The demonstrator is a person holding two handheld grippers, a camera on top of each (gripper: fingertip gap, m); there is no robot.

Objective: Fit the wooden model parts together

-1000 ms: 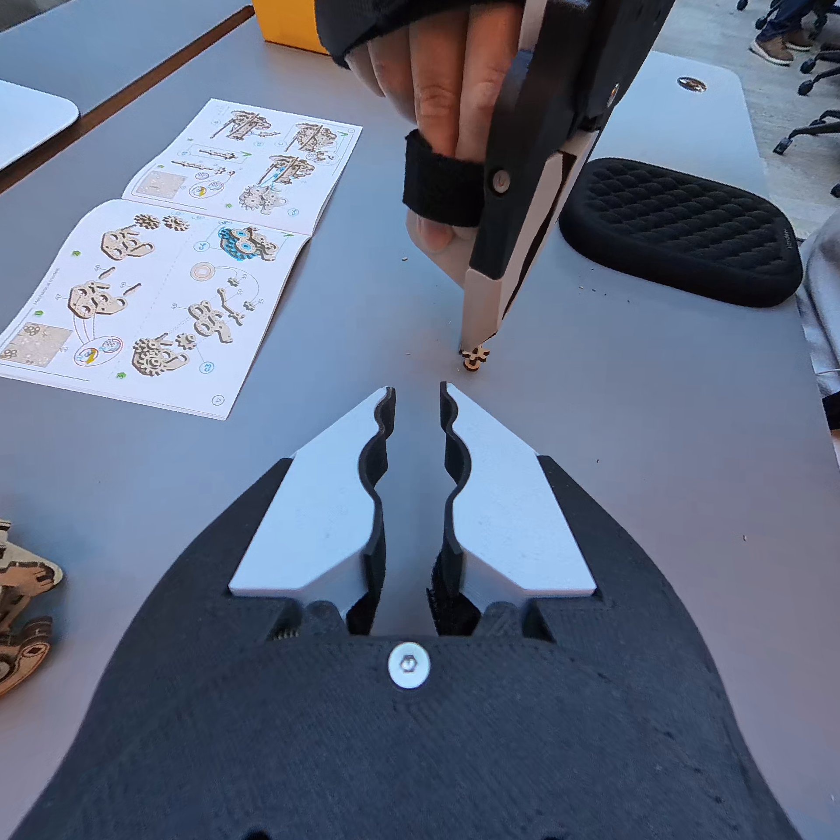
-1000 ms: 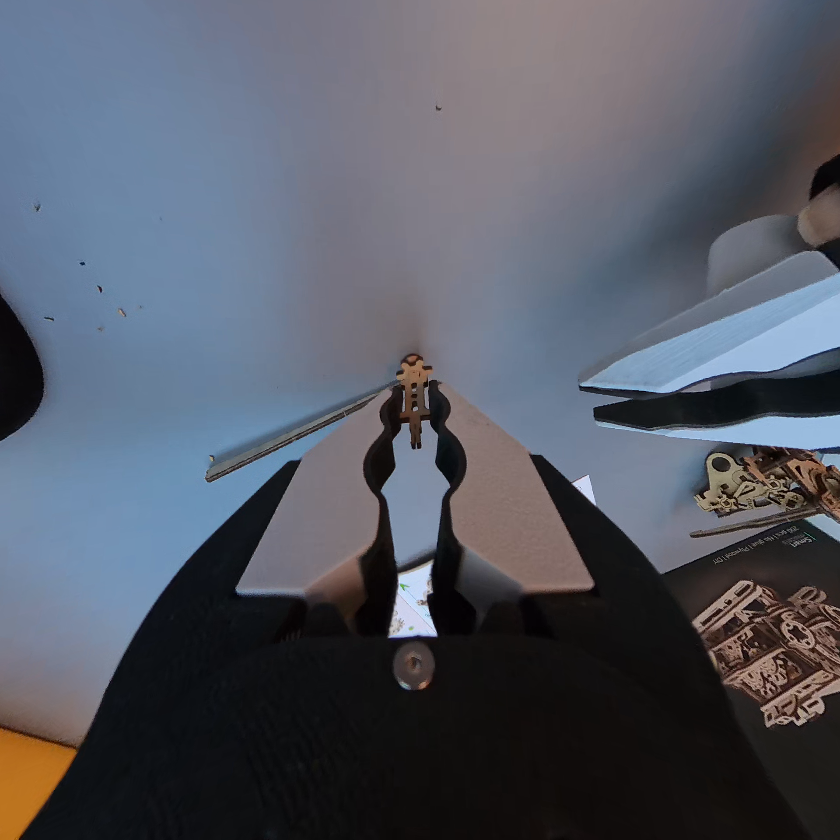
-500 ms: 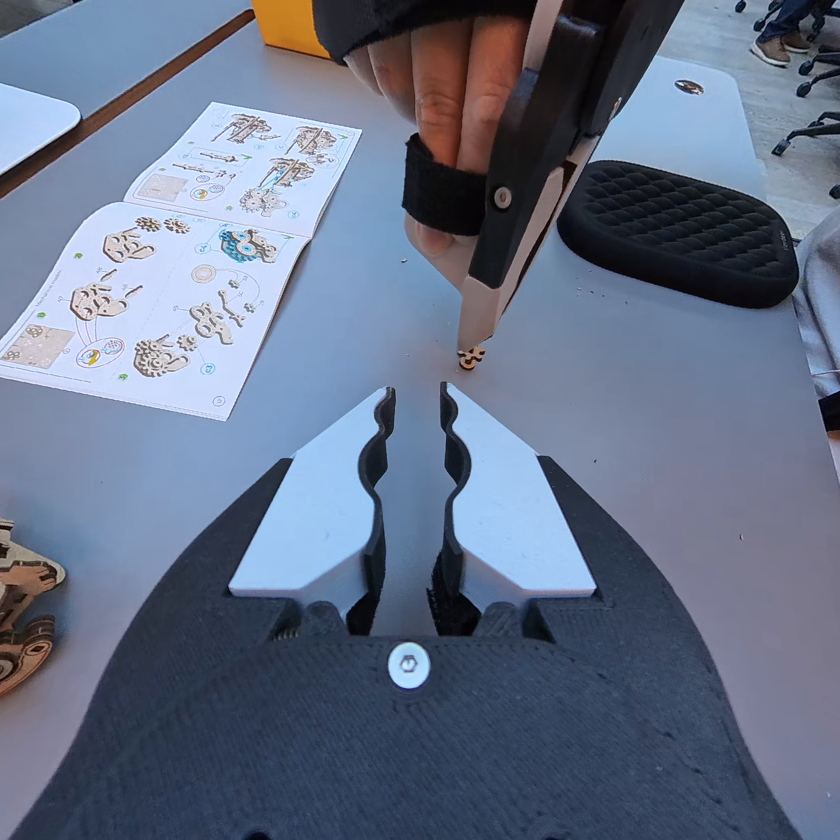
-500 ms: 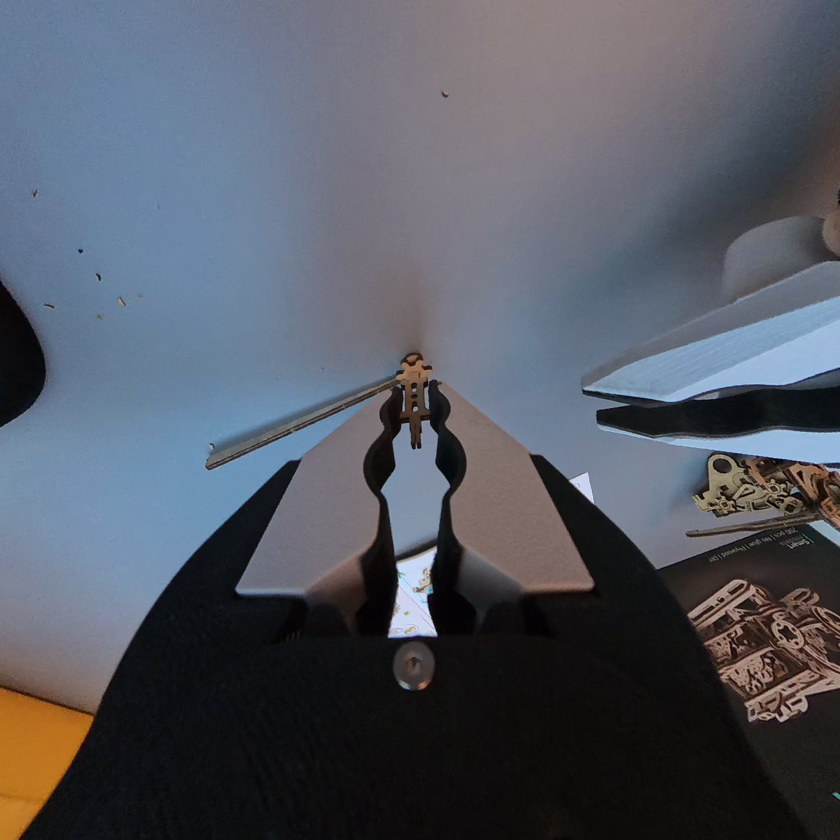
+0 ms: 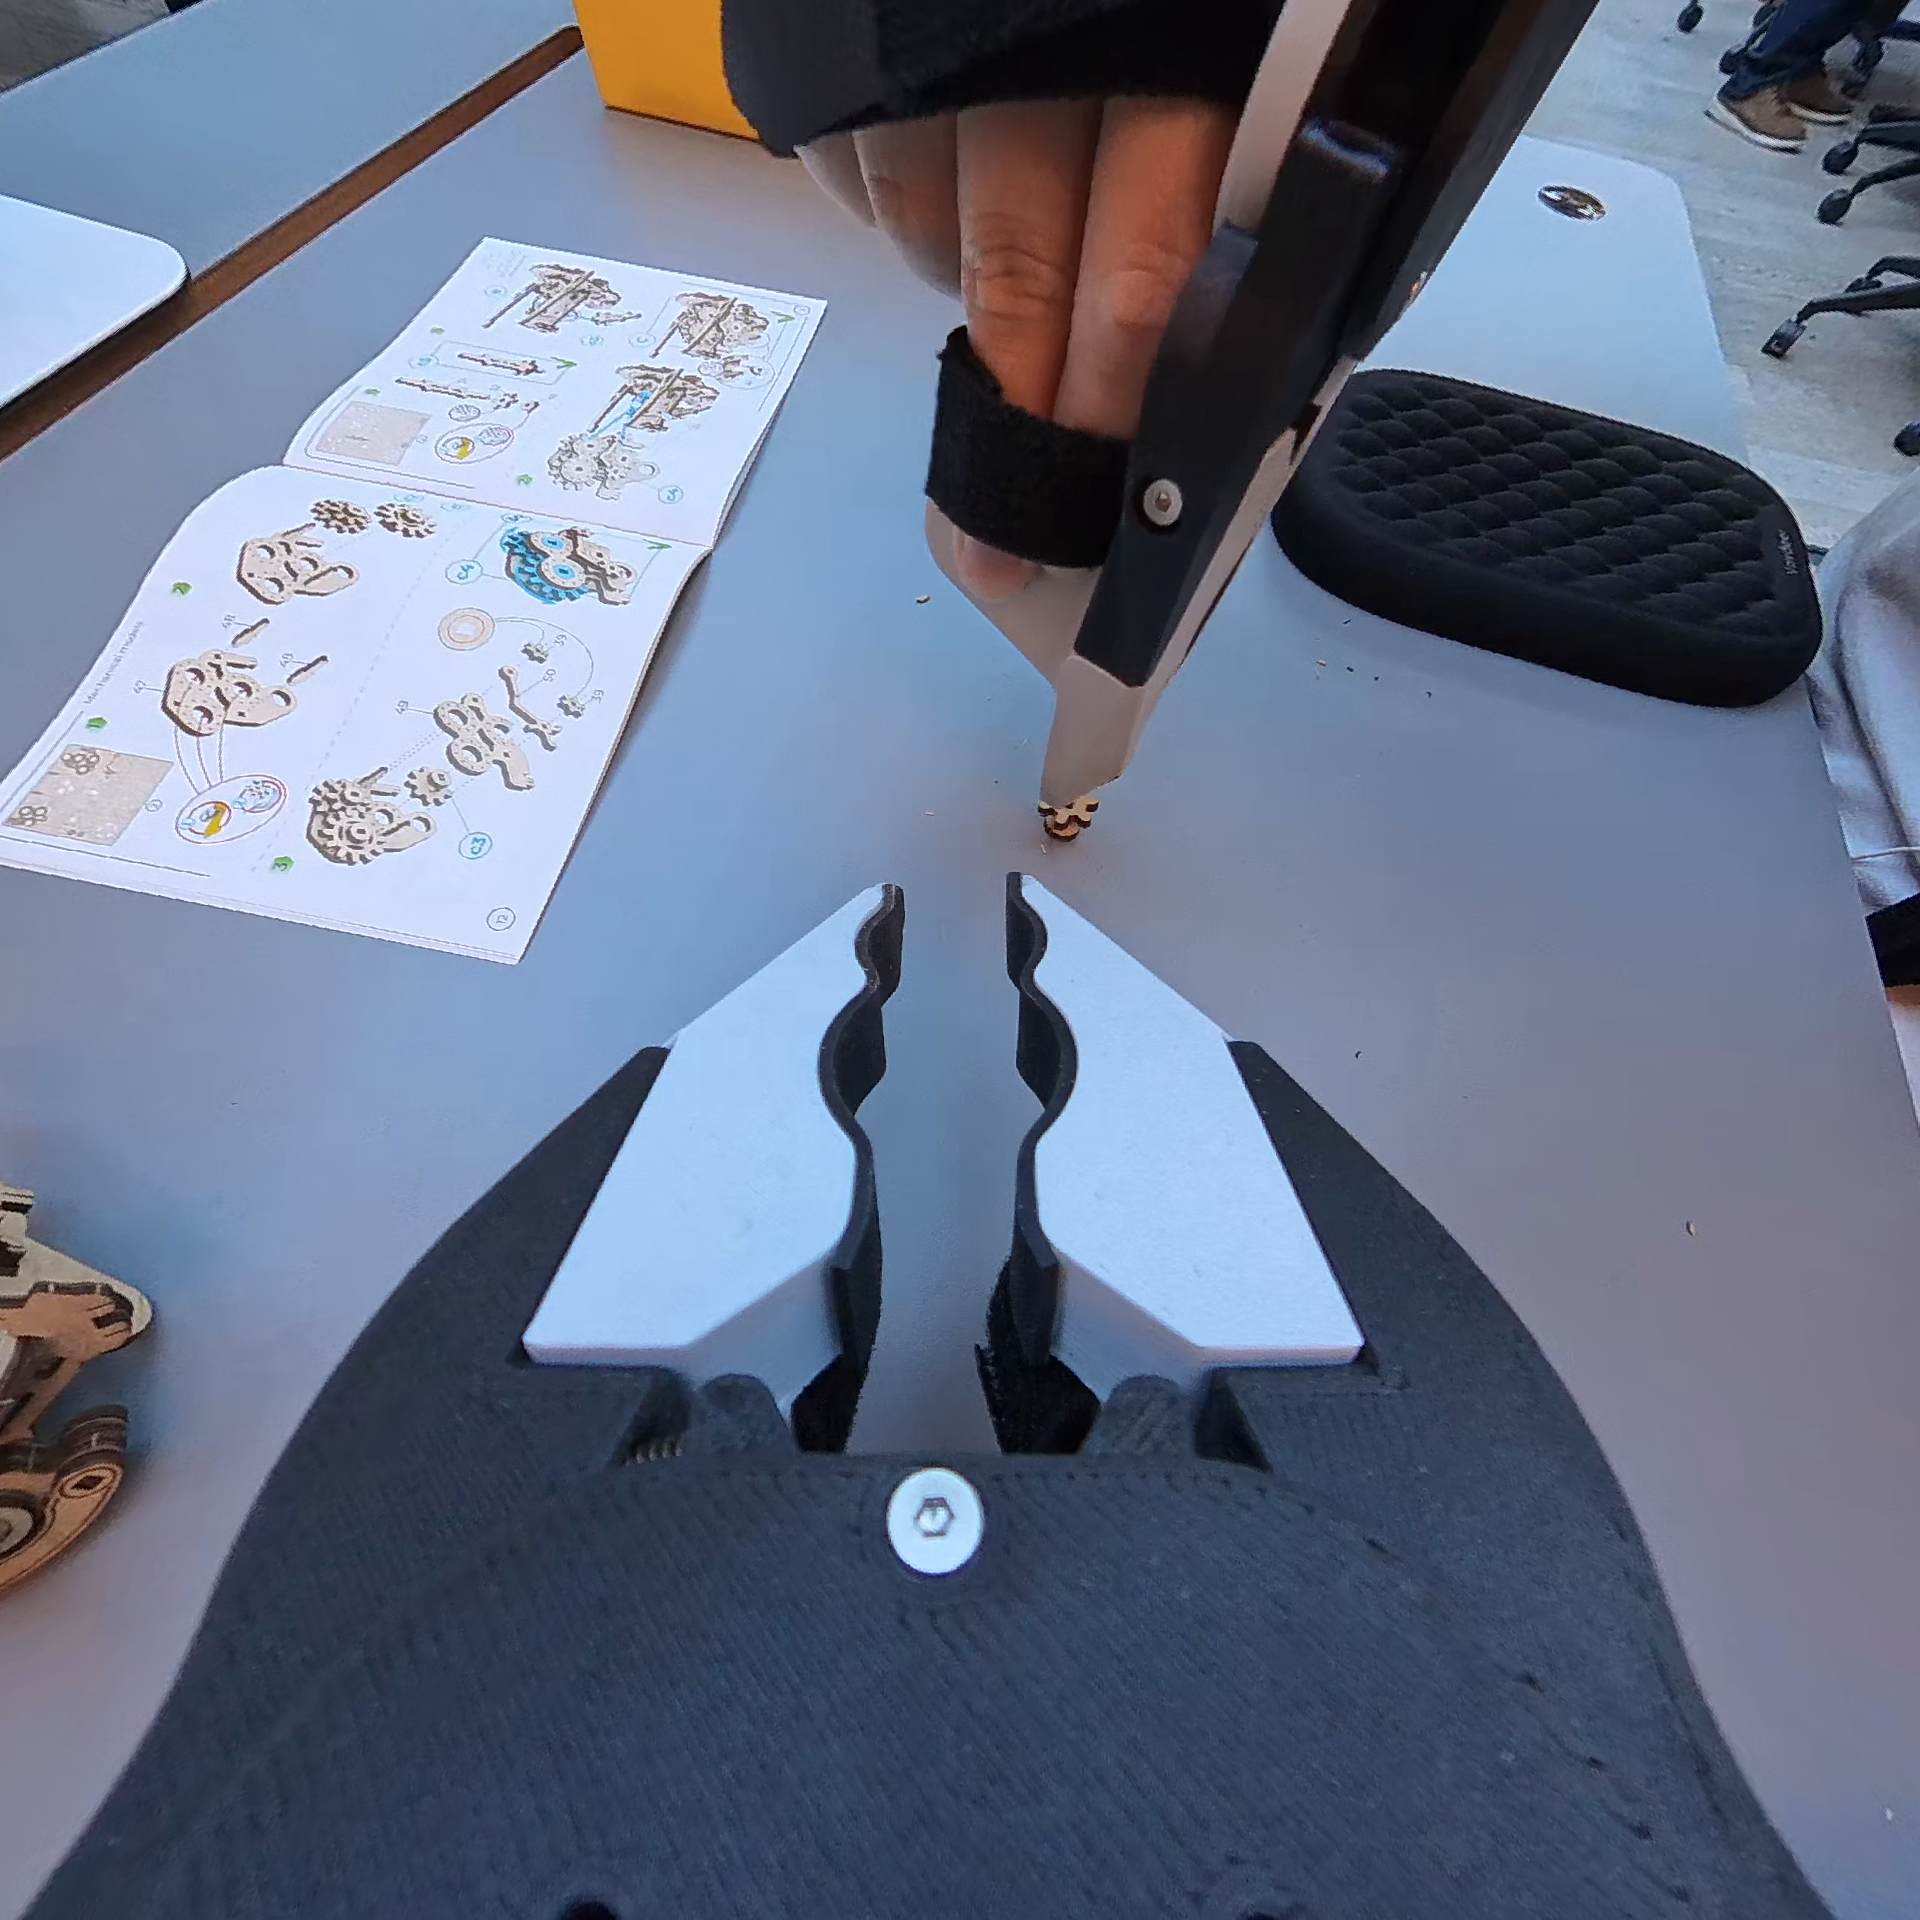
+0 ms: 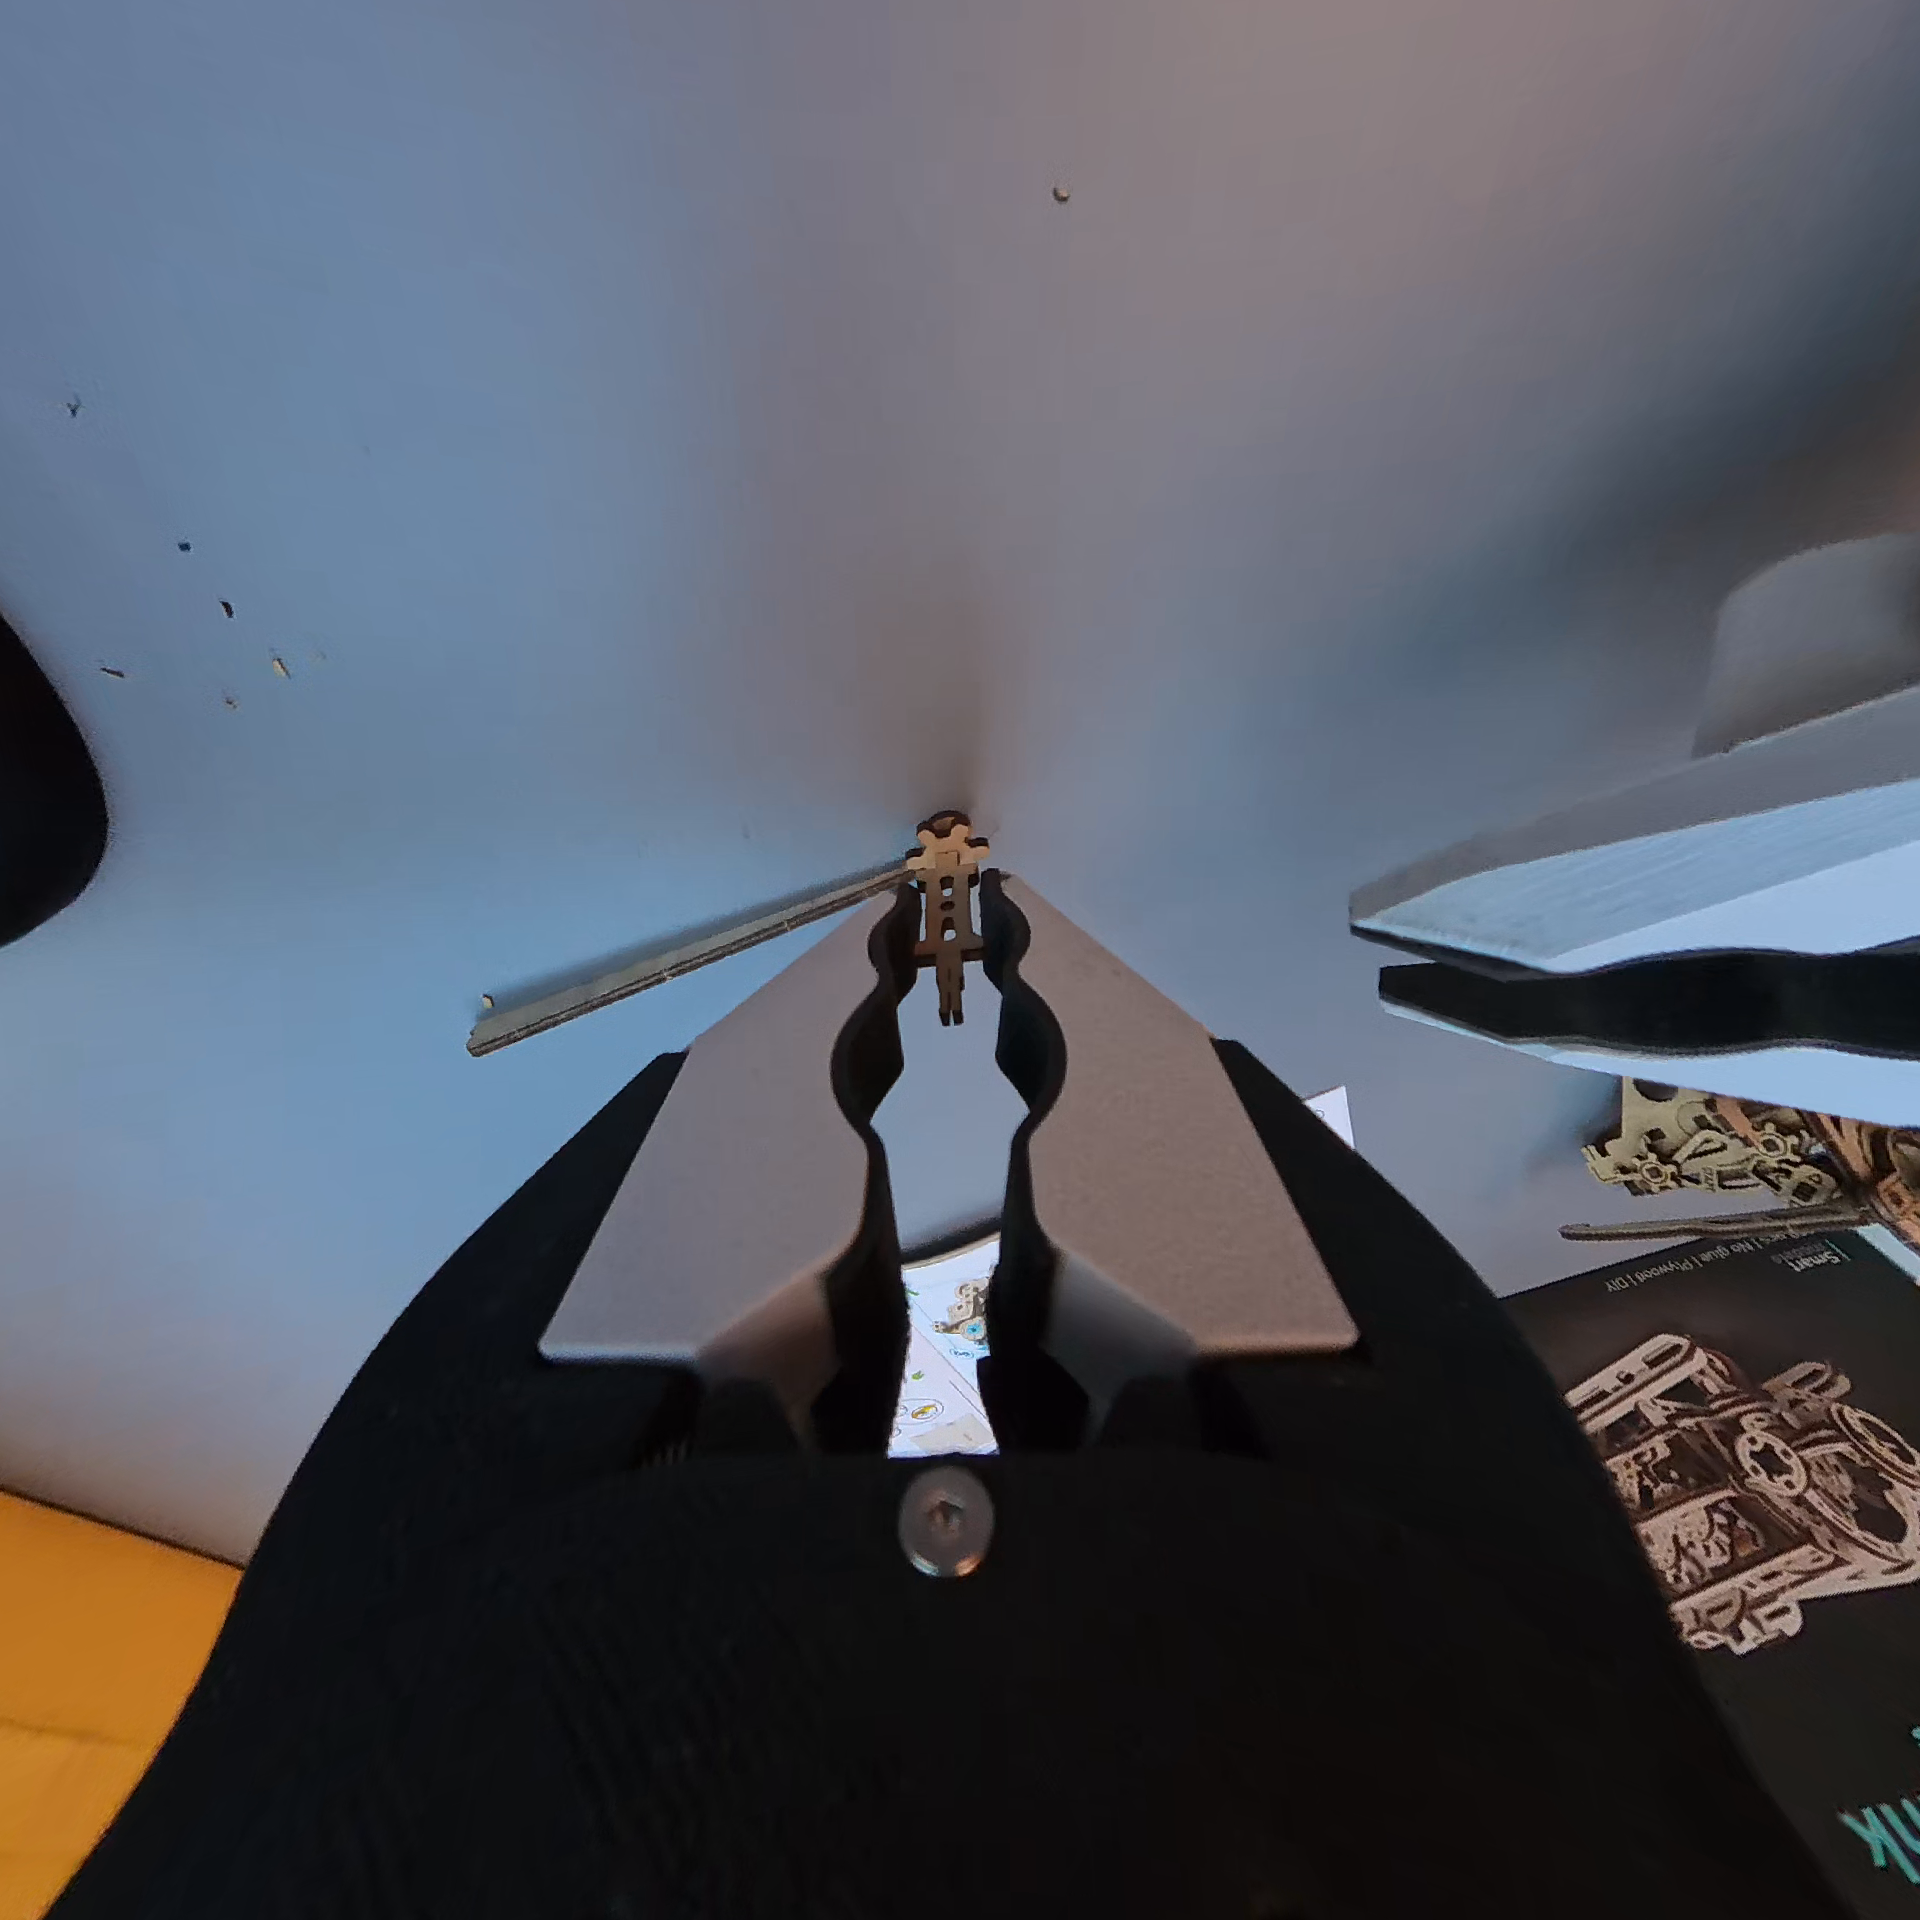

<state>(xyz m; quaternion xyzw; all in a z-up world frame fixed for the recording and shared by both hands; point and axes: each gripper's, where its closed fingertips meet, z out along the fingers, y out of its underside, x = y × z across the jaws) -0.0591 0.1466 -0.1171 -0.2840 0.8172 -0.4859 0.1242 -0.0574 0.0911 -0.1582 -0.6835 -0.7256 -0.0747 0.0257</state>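
Right wrist view: your right gripper [image 6: 948, 883] pinches the small wooden part [image 6: 948, 914] at its fingertips, part's end pressed on the grey table [image 6: 727, 416]. Your left gripper [image 5: 954, 899] hangs slightly parted, empty, just beside.

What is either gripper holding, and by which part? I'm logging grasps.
The right gripper pinches a small wooden pin by its slim shaft at the fingertips, its gear-like head against the table. The left gripper holds nothing.
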